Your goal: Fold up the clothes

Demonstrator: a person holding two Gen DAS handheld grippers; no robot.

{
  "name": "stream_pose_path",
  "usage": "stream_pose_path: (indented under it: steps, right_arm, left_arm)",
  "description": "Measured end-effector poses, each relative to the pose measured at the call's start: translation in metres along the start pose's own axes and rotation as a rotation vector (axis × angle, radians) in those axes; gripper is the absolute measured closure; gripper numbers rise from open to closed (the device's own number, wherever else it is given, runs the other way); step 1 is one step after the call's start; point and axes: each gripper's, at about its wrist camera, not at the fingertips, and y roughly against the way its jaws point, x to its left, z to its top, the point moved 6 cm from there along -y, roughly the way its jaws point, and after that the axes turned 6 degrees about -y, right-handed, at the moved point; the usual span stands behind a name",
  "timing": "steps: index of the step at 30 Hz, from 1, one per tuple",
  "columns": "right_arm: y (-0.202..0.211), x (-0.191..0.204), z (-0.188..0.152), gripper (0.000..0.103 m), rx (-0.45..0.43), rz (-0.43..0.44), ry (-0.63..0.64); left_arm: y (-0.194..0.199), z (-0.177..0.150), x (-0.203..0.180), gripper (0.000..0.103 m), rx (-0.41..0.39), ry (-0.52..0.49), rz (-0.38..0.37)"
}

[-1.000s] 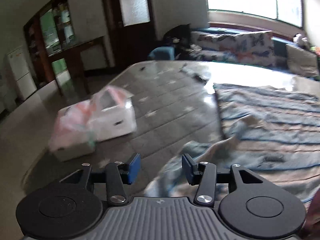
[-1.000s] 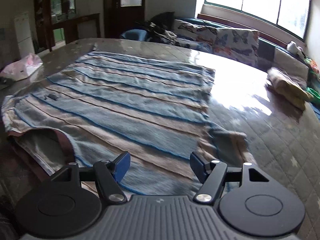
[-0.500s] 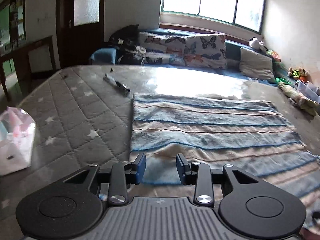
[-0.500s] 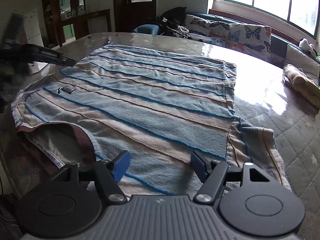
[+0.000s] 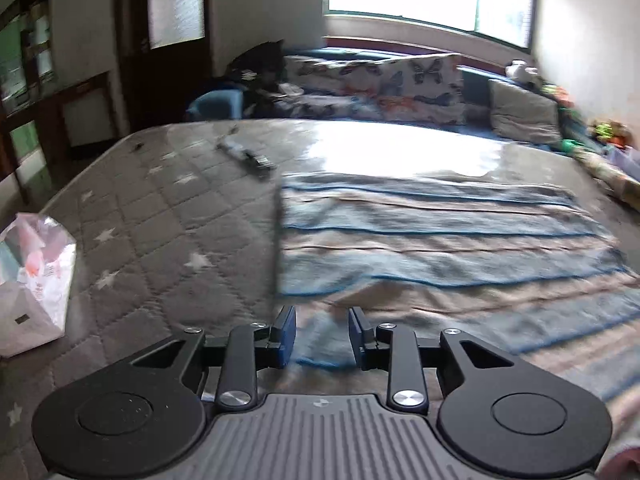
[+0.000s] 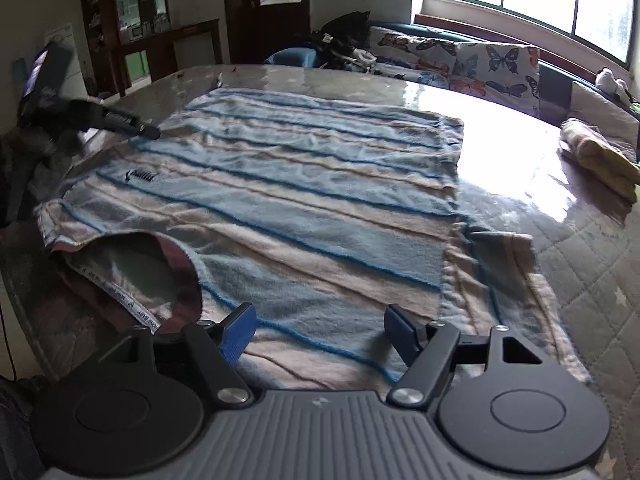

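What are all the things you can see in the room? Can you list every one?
striped blue and beige knit shirt: one, spread flat on mattress
grey quilted star mattress: one, under shirt
white and pink plastic bag: one, left mattress edge
butterfly-print cushions: several, along window bench
yellowish folded cloth: one, far right
small dark object: one, far mattress, blurred
left gripper: black, blue fingers either side of shirt edge
right gripper: black, opening, above shirt
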Motion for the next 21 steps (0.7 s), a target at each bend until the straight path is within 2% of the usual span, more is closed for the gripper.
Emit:
stream_pose_path:
  steps: [1, 10, 14, 19, 21]
  right_arm:
    - [0.002, -0.003, 0.001, 0.03, -0.008, -0.004, -0.01]
    - [-0.005, -0.049, 0.034, 0.032, -0.089, -0.045, -0.122]
    - [-0.019, -0.063, 0.047, 0.032, -0.085, -0.037, -0.148]
    - [-0.045, -0.083, 0.051, 0.035, -0.047, -0.055, -0.203]
    - [-0.045, -0.088, 0.05, 0.036, -0.052, -0.075, -0.21]
  left_arm:
    - [0.005, -0.001, -0.008, 0.063, -0.004, -0.013, -0.02]
    - [0.035, -0.018, -0.099, 0.063, -0.011, -0.166, -0.237]
    - [0.038, -0.027, -0.126, 0.063, 0.002, -0.219, -0.296]
    - [0.044, -0.045, -0.145, 0.063, 0.019, -0.292, -0.333]
    - [0.046, -0.05, -0.149, 0.058, 0.019, -0.314, -0.341]
